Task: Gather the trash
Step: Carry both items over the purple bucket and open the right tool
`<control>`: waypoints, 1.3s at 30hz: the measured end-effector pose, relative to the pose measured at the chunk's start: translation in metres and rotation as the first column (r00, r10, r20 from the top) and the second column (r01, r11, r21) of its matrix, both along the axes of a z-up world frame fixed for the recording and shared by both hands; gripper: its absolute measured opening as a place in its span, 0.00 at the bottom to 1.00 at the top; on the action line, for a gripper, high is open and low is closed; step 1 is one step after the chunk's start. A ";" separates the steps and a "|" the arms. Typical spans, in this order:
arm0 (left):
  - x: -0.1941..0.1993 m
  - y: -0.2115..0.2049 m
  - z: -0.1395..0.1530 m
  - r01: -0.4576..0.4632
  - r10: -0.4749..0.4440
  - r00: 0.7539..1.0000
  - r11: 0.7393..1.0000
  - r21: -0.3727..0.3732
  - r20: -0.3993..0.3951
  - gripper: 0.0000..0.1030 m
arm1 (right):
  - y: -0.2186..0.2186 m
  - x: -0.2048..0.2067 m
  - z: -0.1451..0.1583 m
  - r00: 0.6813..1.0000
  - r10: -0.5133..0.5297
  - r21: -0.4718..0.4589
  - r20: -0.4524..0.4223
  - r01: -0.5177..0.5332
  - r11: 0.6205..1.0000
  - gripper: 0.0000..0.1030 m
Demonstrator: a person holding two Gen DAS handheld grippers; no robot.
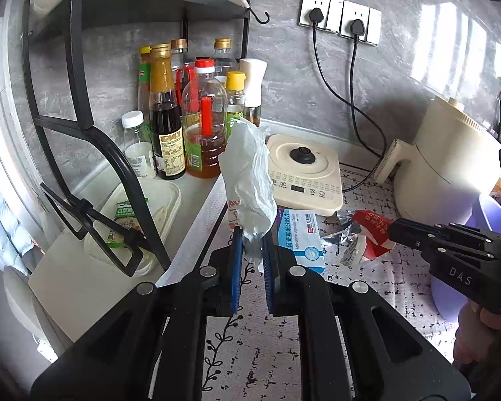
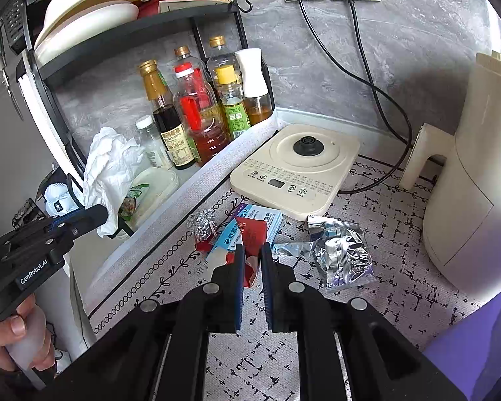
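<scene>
left tool [image 1: 249, 244] reads "genrobot.ai", right tool [image 2: 251, 260] perhaps "das".

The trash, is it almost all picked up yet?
Not yet. The left gripper holds a crumpled white tissue, and the right gripper pinches a red wrapper. A medicine box, foil ball and silver packets lie on the mat.

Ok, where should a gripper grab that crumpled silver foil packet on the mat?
Grip the silver foil packet by its crumpled near edge, coming from above: it lies flat on the patterned mat, clear of the air fryer, and the raised folds there give the fingers something to pinch.
</scene>
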State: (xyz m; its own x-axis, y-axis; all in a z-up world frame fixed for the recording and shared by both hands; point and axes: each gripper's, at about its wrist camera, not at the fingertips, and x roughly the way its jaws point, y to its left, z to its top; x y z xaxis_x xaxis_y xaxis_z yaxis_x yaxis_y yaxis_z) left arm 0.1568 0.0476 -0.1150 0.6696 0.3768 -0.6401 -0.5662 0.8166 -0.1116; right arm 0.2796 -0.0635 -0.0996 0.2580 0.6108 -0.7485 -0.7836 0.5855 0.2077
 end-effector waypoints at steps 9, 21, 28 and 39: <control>-0.005 -0.014 0.021 0.073 -0.073 0.994 0.997 0.007 0.079 0.11 | -0.033 -0.016 0.045 0.995 -0.066 0.083 0.070 0.060 0.995 0.10; 0.047 -0.069 0.044 0.247 -0.247 0.961 0.969 0.019 0.126 0.11 | -0.112 0.004 0.085 0.962 -0.241 0.138 0.128 0.223 0.965 0.10; 0.084 -0.117 0.047 0.384 -0.384 0.914 0.923 0.030 0.130 0.12 | -0.174 0.018 0.093 0.913 -0.371 0.135 0.169 0.351 0.926 0.11; 0.120 -0.179 0.051 0.590 -0.591 0.795 0.806 0.047 0.137 0.12 | -0.258 0.010 0.094 0.796 -0.585 0.148 0.155 0.567 0.811 0.18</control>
